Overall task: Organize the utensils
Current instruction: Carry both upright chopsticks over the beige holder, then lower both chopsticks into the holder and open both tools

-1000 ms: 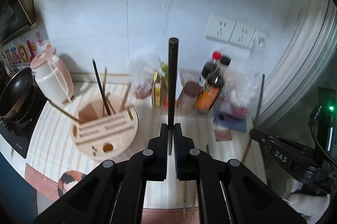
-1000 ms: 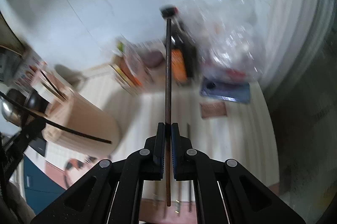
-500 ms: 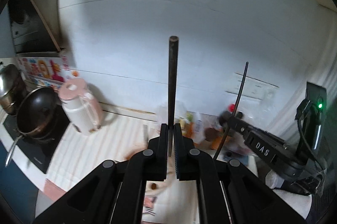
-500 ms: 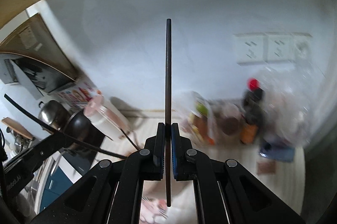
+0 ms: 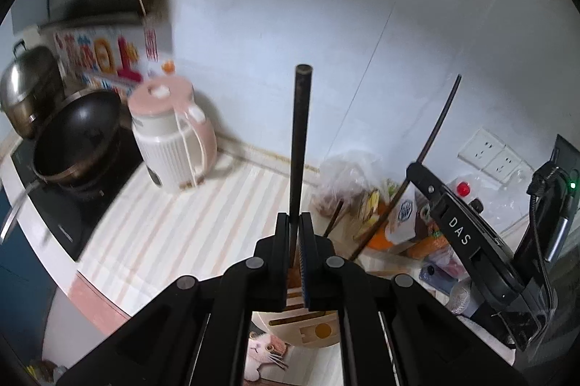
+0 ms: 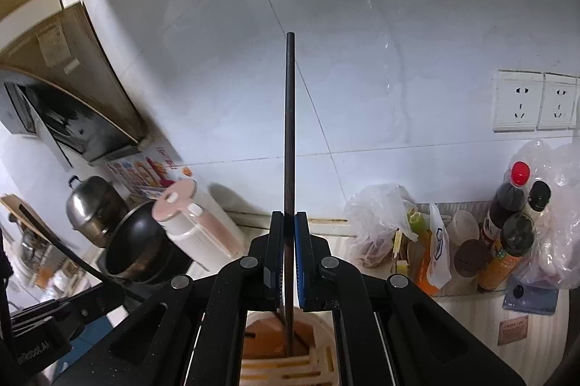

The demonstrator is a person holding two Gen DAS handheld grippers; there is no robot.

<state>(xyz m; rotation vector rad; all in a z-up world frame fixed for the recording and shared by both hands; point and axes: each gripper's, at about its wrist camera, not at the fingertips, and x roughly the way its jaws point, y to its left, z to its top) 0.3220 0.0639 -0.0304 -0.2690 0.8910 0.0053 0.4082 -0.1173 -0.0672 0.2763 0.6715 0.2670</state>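
Two black claws each clamp tight on one thin, dark, round chopstick. The left claw (image 5: 295, 237) holds its chopstick (image 5: 300, 139) upright over a pale striped surface (image 5: 174, 226). The right claw (image 6: 289, 241) holds its chopstick (image 6: 289, 132) with the lower tip inside a round, slotted wooden utensil holder (image 6: 290, 360) directly beneath.

Home kitchen: wok (image 5: 78, 135) on cooktop (image 5: 61, 204), sauce bottles (image 6: 507, 201).

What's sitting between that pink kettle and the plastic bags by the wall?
Nothing: in the left wrist view, only bare striped counter lies between the kettle and the bags.
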